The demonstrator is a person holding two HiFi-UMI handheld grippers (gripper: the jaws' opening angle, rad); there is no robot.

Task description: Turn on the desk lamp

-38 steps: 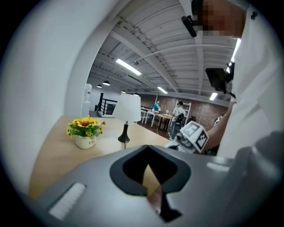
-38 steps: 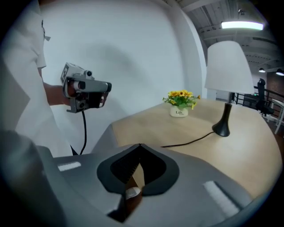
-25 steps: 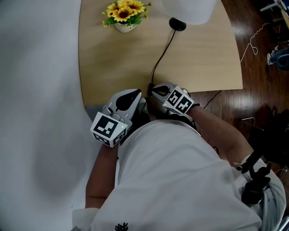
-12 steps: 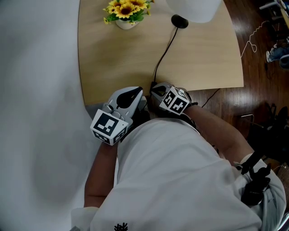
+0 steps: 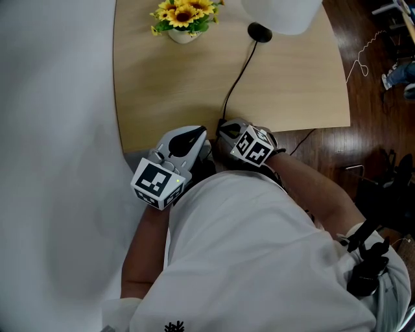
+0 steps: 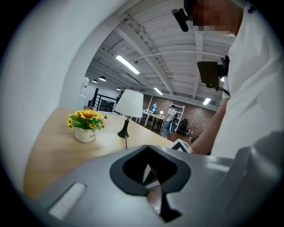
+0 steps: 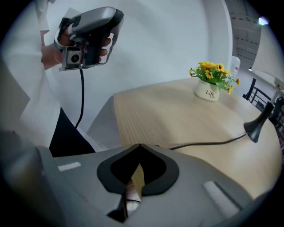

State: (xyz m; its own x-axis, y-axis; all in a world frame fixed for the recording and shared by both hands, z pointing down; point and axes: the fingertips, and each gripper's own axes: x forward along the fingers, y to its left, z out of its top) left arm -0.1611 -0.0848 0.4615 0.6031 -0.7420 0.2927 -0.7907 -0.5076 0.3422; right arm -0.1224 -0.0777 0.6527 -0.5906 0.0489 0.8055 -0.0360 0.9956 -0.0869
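The desk lamp (image 5: 280, 14) stands at the tabletop's (image 5: 162, 84) far edge, and I hold the right gripper (image 5: 224, 128) by its cord's (image 5: 237, 74) near end, probably seeking a switch, both its jaws and the idle left gripper's (image 5: 193, 135) closed and empty.

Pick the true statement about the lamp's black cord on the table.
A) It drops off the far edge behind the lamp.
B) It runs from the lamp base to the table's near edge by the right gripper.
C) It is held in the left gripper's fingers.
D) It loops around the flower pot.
B: in the head view the cord leaves the lamp base and crosses the table to its near edge, beside the right gripper.
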